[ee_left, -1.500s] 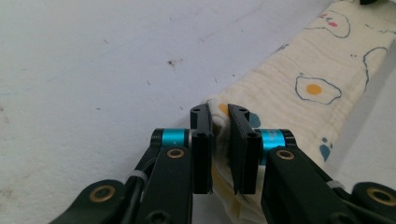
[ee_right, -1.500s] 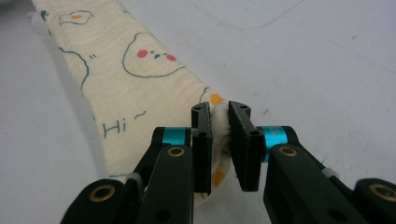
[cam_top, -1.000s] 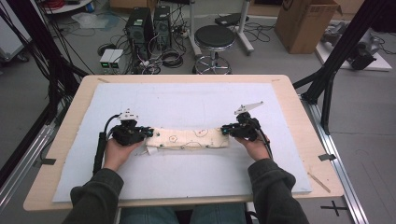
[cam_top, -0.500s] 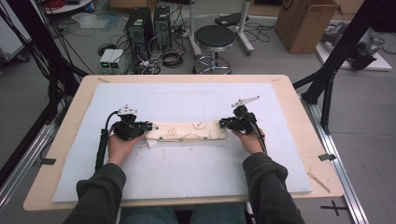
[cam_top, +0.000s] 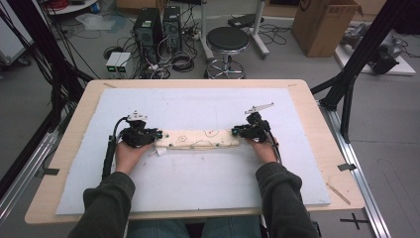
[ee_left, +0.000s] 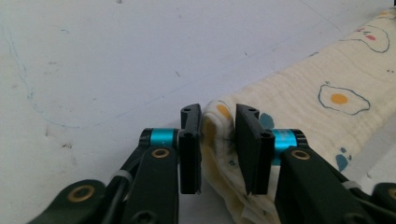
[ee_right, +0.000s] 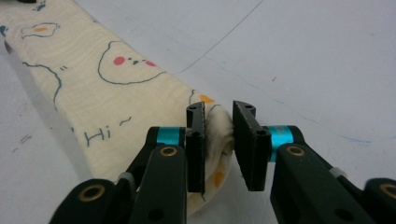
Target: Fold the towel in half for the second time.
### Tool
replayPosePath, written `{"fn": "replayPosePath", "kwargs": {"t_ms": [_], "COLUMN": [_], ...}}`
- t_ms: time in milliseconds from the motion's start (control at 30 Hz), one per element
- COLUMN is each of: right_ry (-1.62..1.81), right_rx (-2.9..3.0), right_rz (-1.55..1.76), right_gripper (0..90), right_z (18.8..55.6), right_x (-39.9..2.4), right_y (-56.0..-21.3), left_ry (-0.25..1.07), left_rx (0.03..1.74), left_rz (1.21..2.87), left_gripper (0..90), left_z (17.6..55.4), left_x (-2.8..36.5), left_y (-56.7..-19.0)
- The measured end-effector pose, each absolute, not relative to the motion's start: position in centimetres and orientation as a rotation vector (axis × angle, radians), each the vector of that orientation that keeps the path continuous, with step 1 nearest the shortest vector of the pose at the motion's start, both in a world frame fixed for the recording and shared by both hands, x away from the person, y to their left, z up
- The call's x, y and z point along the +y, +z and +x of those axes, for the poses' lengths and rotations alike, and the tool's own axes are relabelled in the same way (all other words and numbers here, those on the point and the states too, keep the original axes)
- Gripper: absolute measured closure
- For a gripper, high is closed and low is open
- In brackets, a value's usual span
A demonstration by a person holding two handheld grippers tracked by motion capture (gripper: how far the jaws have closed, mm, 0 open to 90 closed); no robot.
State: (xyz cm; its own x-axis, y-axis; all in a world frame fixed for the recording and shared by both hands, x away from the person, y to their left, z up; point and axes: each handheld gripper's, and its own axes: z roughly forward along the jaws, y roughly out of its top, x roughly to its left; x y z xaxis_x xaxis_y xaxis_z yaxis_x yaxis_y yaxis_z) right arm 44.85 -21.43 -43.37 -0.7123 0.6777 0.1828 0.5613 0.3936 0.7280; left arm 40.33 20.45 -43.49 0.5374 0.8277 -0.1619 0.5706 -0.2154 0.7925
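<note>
Both hands have drawn slightly apart since the earlier frames, pulling the folded cloth (cam_top: 200, 140) into a longer, flatter strip, and both tools' jaws have just been opening. Left tool (ee_left: 218, 140): jaws apart, the cloth's end fold standing loosely between them, gaps showing. Right tool (ee_right: 218, 140): jaws apart too, the other end bunched between them, leaning on one pad and clear of the other. Cloth lies across the middle of the white mat (cam_top: 198, 183) on the worktop (cam_top: 317, 114).
</note>
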Motion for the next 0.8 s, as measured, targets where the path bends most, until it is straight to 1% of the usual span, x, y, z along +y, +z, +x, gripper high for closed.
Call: {"fn": "replayPosePath", "kwargs": {"t_ms": [233,700,800], "right_ry": [1.262,1.330,1.342], "right_rx": [2.483,2.441,2.439], "right_rz": [1.125,1.128,1.124], "right_gripper": [65.2,51.9,49.5], "right_z": [44.7,43.9,43.7], "right_x": [-21.8,-22.2,-22.2], "right_y": [-43.0,-41.8,-41.5], "left_ry": [0.379,0.370,0.369], "left_rx": [1.115,1.056,1.049], "left_rz": [1.908,1.891,1.886], "left_gripper": [62.8,57.2,54.5], "left_z": [40.1,39.3,39.1], "left_x": [20.7,20.7,20.8], "left_y": [-43.1,-42.2,-42.0]}}
